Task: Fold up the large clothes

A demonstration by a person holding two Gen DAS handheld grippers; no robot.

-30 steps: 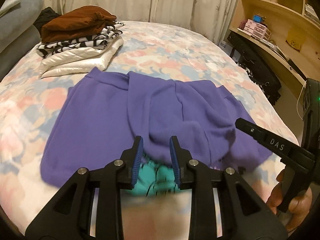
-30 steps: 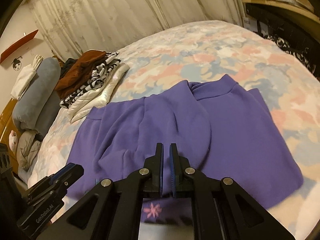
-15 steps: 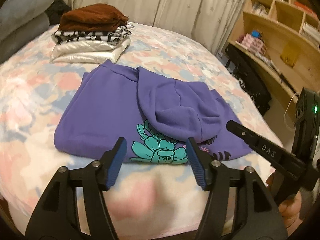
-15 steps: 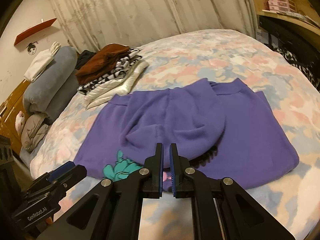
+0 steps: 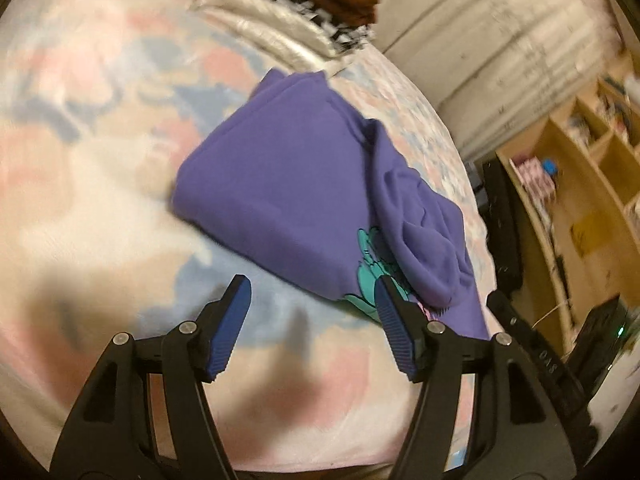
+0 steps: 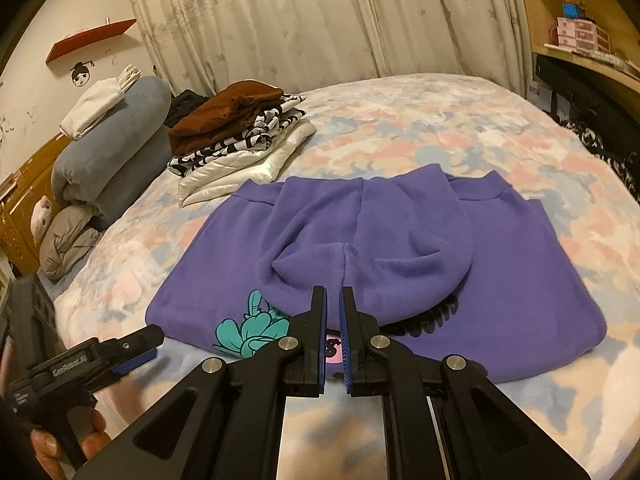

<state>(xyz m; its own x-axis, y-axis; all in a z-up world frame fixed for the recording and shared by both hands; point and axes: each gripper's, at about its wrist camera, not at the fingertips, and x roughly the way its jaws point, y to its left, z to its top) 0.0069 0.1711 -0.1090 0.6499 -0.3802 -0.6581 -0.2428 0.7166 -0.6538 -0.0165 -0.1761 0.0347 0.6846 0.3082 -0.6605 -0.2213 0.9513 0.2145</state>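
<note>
One purple hoodie lies flat on the bed, folded into a wide block, its hood turned down over the middle so that it partly covers the teal print near the front edge. I count one teal figure there and, beside it, a strip of black lettering peeking out from under the hood.

My left gripper is released: its two blue-padded fingers stand wide apart and hold nothing, hovering over the bare blanket just in front of the hoodie's near-left corner. That view is blurred and tilted. My right gripper is all but clenched, only a thin slit between its two fingers, and no cloth is caught in it; it sits low at the front edge of the hoodie, on the middle line below the hood.

At the far left of the bed is one stack of folded clothes, in which I can tell three layers: a brown piece on top, a black-and-white patterned one under it, a shiny white one at the bottom. Behind it lie one big grey bolster with one white garment on top. One red wall shelf hangs above, and curtains close the back.
</note>
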